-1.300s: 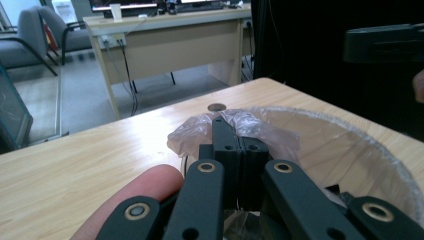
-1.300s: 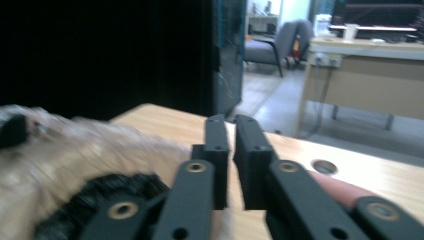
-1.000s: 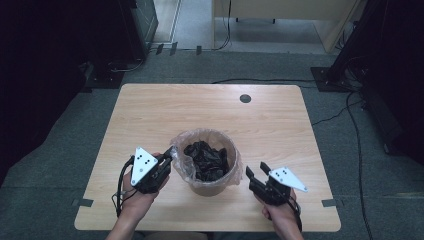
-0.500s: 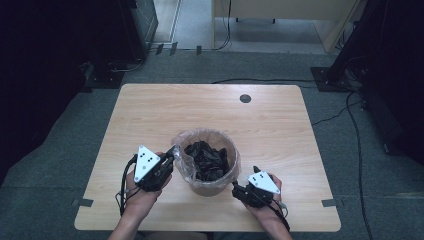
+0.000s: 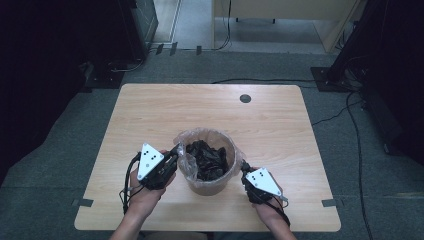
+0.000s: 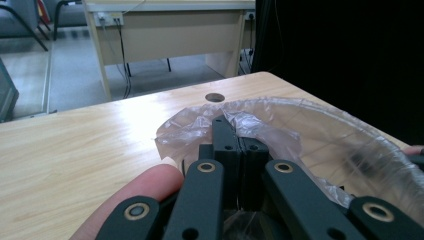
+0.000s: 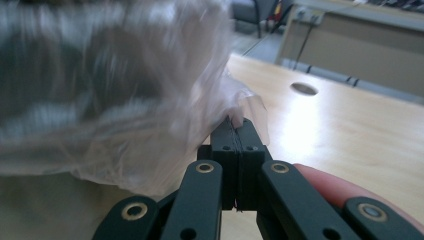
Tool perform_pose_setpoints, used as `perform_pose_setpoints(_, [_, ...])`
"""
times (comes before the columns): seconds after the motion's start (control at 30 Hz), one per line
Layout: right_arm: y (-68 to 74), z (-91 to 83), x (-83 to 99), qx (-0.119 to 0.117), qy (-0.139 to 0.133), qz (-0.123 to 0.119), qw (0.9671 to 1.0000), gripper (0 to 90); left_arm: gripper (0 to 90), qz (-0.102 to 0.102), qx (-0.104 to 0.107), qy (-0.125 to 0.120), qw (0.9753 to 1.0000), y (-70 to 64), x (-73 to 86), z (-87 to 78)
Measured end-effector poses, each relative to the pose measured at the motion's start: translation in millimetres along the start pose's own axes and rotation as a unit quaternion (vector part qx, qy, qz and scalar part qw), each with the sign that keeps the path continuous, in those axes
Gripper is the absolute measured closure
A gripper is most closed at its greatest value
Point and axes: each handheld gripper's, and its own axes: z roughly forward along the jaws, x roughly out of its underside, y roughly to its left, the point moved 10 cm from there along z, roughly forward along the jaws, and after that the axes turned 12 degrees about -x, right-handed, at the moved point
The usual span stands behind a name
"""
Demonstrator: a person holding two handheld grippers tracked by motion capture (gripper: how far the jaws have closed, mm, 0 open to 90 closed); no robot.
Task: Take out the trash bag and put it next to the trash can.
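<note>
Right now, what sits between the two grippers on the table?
In the high view, the bin, lined with a clear bag and holding black scraps, stands between the left gripper and right gripper.

- A light wooden rectangular table (image 5: 150, 115) with rounded corners carries everything; it stands on grey carpet (image 5: 60, 165).
- A small round dark cable hole (image 5: 245, 98) sits in the tabletop near the far edge, beyond the bin and a little to its right.
- A round brown bin lined with a clear plastic bag (image 5: 207, 162) stands directly on the tabletop, nearer the front edge than the hole, about midway between the table's left and right sides.
- Crumpled black material (image 5: 206, 157) lies inside the bin.
- The tabletop around the bin is bare wood grain.
</note>
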Motion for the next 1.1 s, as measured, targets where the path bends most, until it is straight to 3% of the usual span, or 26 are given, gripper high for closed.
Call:
perform_pose_setpoints(0.07, [-5.2, -5.3, -20.0, 0.015, -0.018, -0.011, 0.9997, 90.0, 89.9, 0.004, 0.004, -0.004, 1.0000, -4.7, -5.1, 0.1])
perform_pose_setpoints(0.1, [-5.2, -5.3, -20.0, 0.015, -0.018, -0.011, 0.9997, 90.0, 90.0, 0.004, 0.004, -0.004, 1.0000, -4.7, -5.1, 0.1])
perform_pose_setpoints(0.13, [-6.5, -8.9, -34.6, 0.022, -0.031, -0.018, 0.9991, 90.0, 90.0, 0.005, 0.006, -0.006, 0.9999, -6.5, -7.4, 0.2])
perform_pose_setpoints(0.17, [-6.5, -8.9, -34.6, 0.022, -0.031, -0.018, 0.9991, 90.0, 90.0, 0.005, 0.007, -0.007, 0.9999, -7.5, -8.7, 0.2])
perform_pose_setpoints(0.2, [-7.3, -12.1, -49.6, 0.027, -0.044, -0.030, 0.9982, 90.0, 90.0, 0.006, 0.010, -0.011, 0.9999, -10.3, -13.0, 0.2])
perform_pose_setpoints(0.37, [-6.8, -13.5, -77.0, 0.026, -0.065, -0.038, 0.9968, 90.0, 90.0, 0.011, 0.016, -0.017, 0.9997, -16.7, -20.6, 1.0])
perform_pose_setpoints(0.47, [0.7, -10.9, -105.1, 0.012, -0.088, -0.040, 0.9953, 90.0, 90.0, 0.014, 0.024, -0.024, 0.9993, -25.1, -31.1, 1.3])
perform_pose_setpoints(0.57, [15.2, -10.5, -130.0, -0.025, -0.115, -0.030, 0.9926, 90.0, 90.0, 0.017, 0.030, -0.030, 0.9990, -30.9, -36.5, 0.1])
perform_pose_setpoints(0.6, [15.2, -10.5, -130.0, -0.025, -0.115, -0.030, 0.9926, 90.0, 90.0, 0.019, 0.035, -0.033, 0.9987, -34.4, -38.8, -1.4])
perform_pose_setpoints(0.63, [28.6, -13.8, -146.5, -0.062, -0.139, -0.025, 0.9881, 90.0, 89.9, 0.022, 0.038, -0.036, 0.9984, -36.6, -39.9, -2.7])
perform_pose_setpoints(0.67, [28.6, -13.8, -146.5, -0.062, -0.139, -0.025, 0.9881, 90.0, 89.9, 0.023, 0.040, -0.037, 0.9983, -37.9, -39.9, -3.3])
perform_pose_setpoints(0.7, [39.6, -19.1, -156.4, -0.096, -0.160, -0.019, 0.9822, 90.0, 89.6, 0.033, 0.038, -0.033, 0.9982, -38.2, -36.5, -2.2])
perform_pose_setpoints(0.77, [45.4, -21.4, -156.6, -0.108, -0.162, -0.023, 0.9806, 90.0, 89.0, 0.033, 0.035, -0.024, 0.9986, -36.1, -30.8, 1.3])
perform_pose_setpoints(0.8, [46.3, -20.0, -152.5, -0.106, -0.153, -0.029, 0.9820, 89.8, 88.3, 0.034, 0.036, -0.018, 0.9986, -34.8, -27.5, 3.2])
perform_pose_setpoints(0.87, [44.6, -14.6, -137.8, -0.100, -0.123, -0.028, 0.9869, 78.6, 86.2, 0.035, 0.036, -0.007, 0.9987, -33.5, -21.6, 6.3])
perform_pose_setpoints(0.97, [39.1, -9.9, -112.2, -0.108, -0.079, 0.010, 0.9910, 69.7, 84.9, 0.038, 0.035, 0.002, 0.9986, -32.2, -16.7, 9.1])
perform_pose_setpoints(1.03, [35.7, -11.8, -100.3, -0.116, -0.067, 0.042, 0.9900, 61.8, 84.7, 0.039, 0.033, 0.002, 0.9987, -31.8, -16.3, 9.9])
perform_pose_setpoints(1.1, [33.8, -16.2, -91.7, -0.128, -0.059, 0.078, 0.9869, 55.7, 84.6, 0.040, 0.032, 0.002, 0.9987, -31.7, -16.5, 10.8])
